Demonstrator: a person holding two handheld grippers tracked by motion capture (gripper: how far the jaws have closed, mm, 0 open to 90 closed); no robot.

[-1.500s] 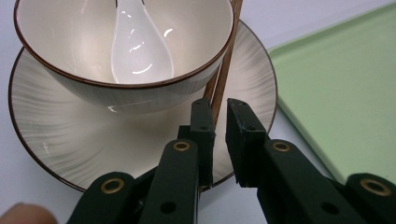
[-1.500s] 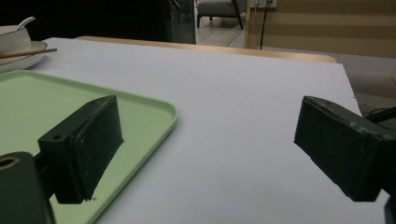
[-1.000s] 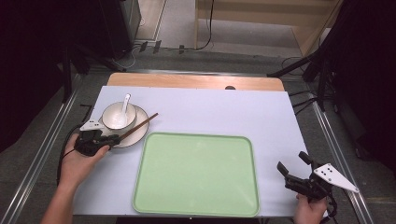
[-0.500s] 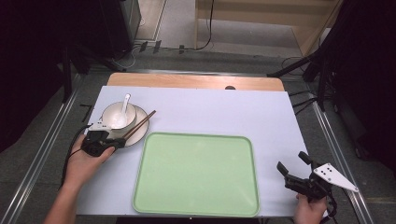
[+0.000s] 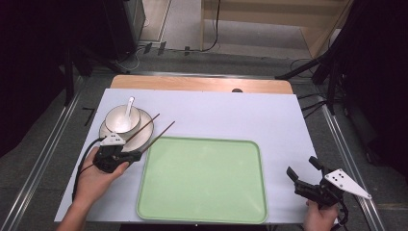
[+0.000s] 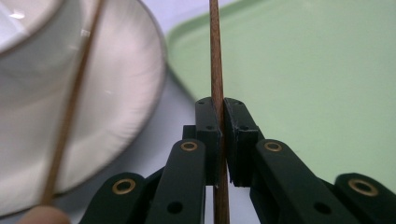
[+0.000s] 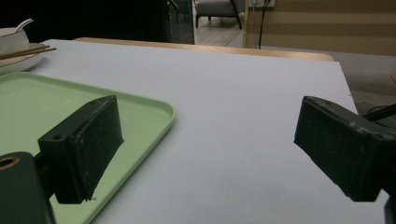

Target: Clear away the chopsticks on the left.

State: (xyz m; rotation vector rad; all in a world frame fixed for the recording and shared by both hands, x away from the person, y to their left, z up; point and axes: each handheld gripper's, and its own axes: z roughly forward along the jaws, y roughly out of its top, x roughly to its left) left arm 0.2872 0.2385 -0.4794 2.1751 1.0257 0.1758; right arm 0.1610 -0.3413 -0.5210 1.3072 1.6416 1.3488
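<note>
My left gripper [image 6: 219, 140] is pinching one chopstick [image 5: 161, 133] near its lower end; its long axis is running up-right, over the plate [image 5: 108, 134] beside the green tray [image 5: 202, 180]. My right gripper [image 5: 308, 175] is idling wide open, well apart, at the counter's [image 5: 231, 115] near right corner.

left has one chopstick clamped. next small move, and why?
Probably carry it right over the green tray and set it down: the left gripper is shut on one chopstick, the second chopstick lies across the plate, and the tray is bare.

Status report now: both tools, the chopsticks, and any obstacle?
Left tool shut on one chopstick. Right tool open, idle beside green tray. Second chopstick lies across the plate. No obstacle seen.
</note>
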